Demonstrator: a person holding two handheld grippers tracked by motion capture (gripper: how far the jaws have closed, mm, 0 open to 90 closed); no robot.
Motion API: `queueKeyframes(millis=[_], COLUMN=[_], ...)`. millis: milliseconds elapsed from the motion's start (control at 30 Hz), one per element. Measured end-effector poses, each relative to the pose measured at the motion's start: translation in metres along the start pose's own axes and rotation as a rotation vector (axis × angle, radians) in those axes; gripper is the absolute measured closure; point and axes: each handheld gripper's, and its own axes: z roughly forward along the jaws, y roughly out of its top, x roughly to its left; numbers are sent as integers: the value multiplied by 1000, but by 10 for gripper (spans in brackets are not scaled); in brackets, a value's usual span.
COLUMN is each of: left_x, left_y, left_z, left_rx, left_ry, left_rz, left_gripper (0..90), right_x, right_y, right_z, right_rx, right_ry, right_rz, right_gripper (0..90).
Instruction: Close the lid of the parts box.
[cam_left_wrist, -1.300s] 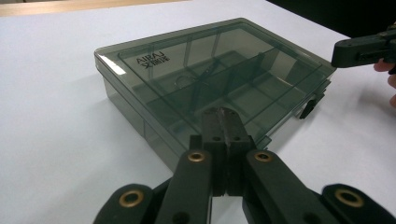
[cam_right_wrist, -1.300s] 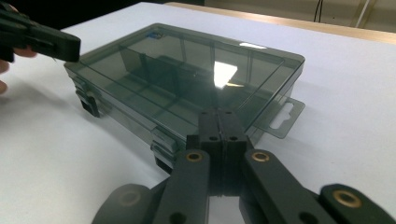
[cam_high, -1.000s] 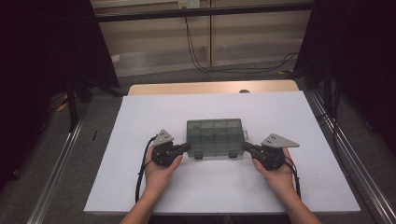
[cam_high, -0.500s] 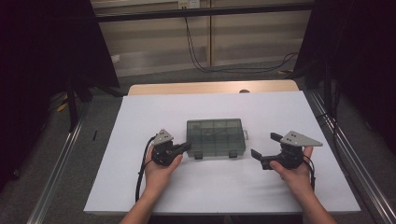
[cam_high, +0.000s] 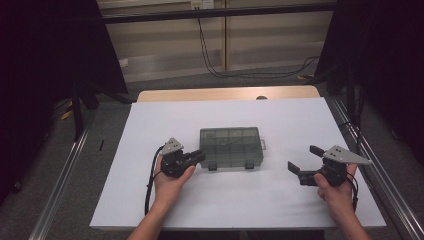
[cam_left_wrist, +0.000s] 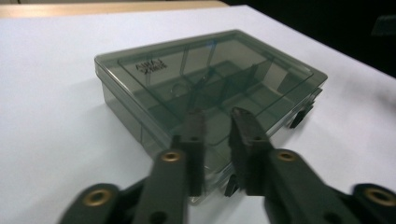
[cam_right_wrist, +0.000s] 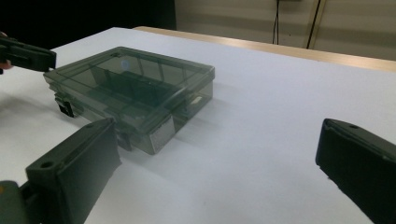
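The left tongs (cam_high: 199, 158) rest at the near left corner of the smoky grey transparent plastic organiser box (cam_high: 231, 148). In the left gripper view the 2 black jaws stand a little apart, with a narrow gap between them, and they have just been opening. Their tips lie over the near edge of the box lid (cam_left_wrist: 205, 79), but the jaws do not press on anything, so the left tongs hold nothing. The left hand (cam_high: 170, 181) holds this gripper low on the white surface (cam_high: 280, 115).

The right tongs (cam_high: 304, 159) are wide open. In the right gripper view the 2 jaws stand far apart at both sides of the picture, with only the white surface between them. The right hand (cam_high: 337, 192) holds them well apart from the box, on its right side.

The box lies flat, with the lid closed, near the middle of the surface. Dividers inside it show through the lid, and 2 dark latches sit on its near side. Behind the white surface a strip of light wood (cam_high: 225, 93) is visible, and black cables (cam_high: 220, 70) hang along the wall.
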Motion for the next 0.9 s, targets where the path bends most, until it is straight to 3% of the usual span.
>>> queueKeyframes(millis=[267,467,633,900], left_x=[-5,-2,3,12], left_y=[4,4,0,-10], left_z=[-18,-34,-46,-61], left_rx=[-48,-51,-67,-64], left_ry=[10,34,21,52], left_rz=[15,11,12,5], left_gripper=[274,34,0,0], right_x=[-7,-8,-8,-12], right_y=[-8,-11,-12,-14], right_z=[-7,-11,-12,-15], right_rx=[-12,-5,-5,-7], right_ry=[-14,-28,-25,-31], right_rz=[23,12,17,14], right_gripper=[0,0,0,0])
